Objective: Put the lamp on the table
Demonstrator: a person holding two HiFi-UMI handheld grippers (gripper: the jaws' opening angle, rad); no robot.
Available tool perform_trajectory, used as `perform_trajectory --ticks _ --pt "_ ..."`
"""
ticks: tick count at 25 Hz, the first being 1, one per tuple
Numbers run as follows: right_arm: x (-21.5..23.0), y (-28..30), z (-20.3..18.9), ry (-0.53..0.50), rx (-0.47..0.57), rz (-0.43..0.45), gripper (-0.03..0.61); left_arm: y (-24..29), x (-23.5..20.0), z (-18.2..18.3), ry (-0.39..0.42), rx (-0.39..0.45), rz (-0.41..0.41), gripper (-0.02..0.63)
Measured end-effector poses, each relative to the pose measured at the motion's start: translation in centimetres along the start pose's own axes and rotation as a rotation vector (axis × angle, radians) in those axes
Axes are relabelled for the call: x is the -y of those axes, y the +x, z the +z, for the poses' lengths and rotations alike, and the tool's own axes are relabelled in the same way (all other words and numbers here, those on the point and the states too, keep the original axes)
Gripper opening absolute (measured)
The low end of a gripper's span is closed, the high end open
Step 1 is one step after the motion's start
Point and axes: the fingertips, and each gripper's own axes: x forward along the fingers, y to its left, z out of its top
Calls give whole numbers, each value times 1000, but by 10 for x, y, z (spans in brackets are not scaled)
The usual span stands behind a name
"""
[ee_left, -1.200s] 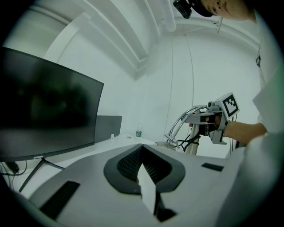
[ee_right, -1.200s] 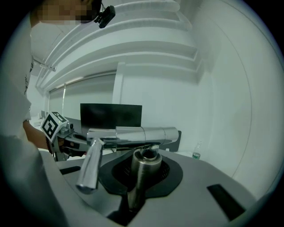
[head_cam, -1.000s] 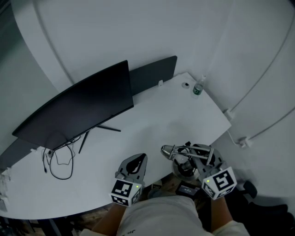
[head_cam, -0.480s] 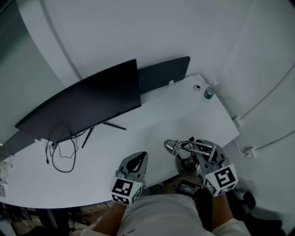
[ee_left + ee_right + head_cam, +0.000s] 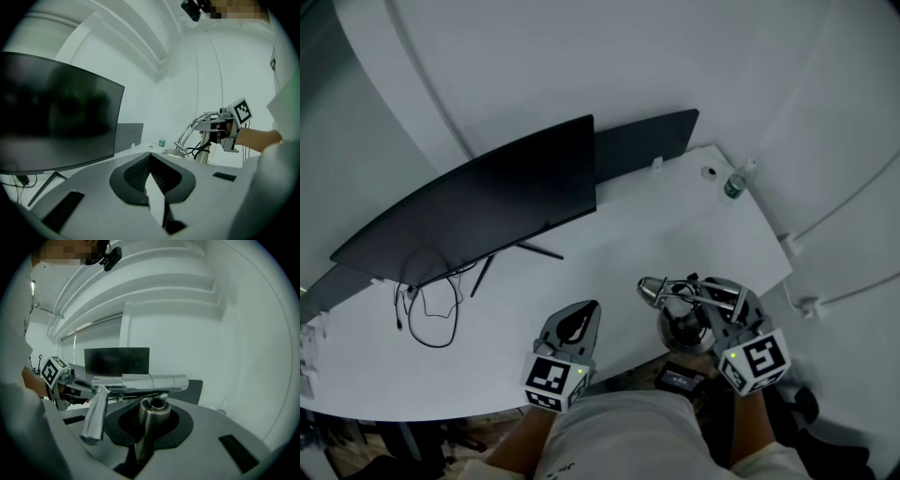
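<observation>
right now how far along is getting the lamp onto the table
Done: the lamp is picked up, with the right gripper shut on its metal post. In hand: the lamp's base is at the table's near edge; whether it touches the top I cannot tell. Remaining: set it fully on the table and let go. The left gripper is shut and empty.
</observation>
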Motion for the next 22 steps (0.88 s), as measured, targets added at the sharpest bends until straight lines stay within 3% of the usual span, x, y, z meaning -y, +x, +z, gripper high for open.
perform_trajectory --ticks 22 --pt "-7 76 13 -24 3 53 46 31 -42 12 25 -17 -35 3"
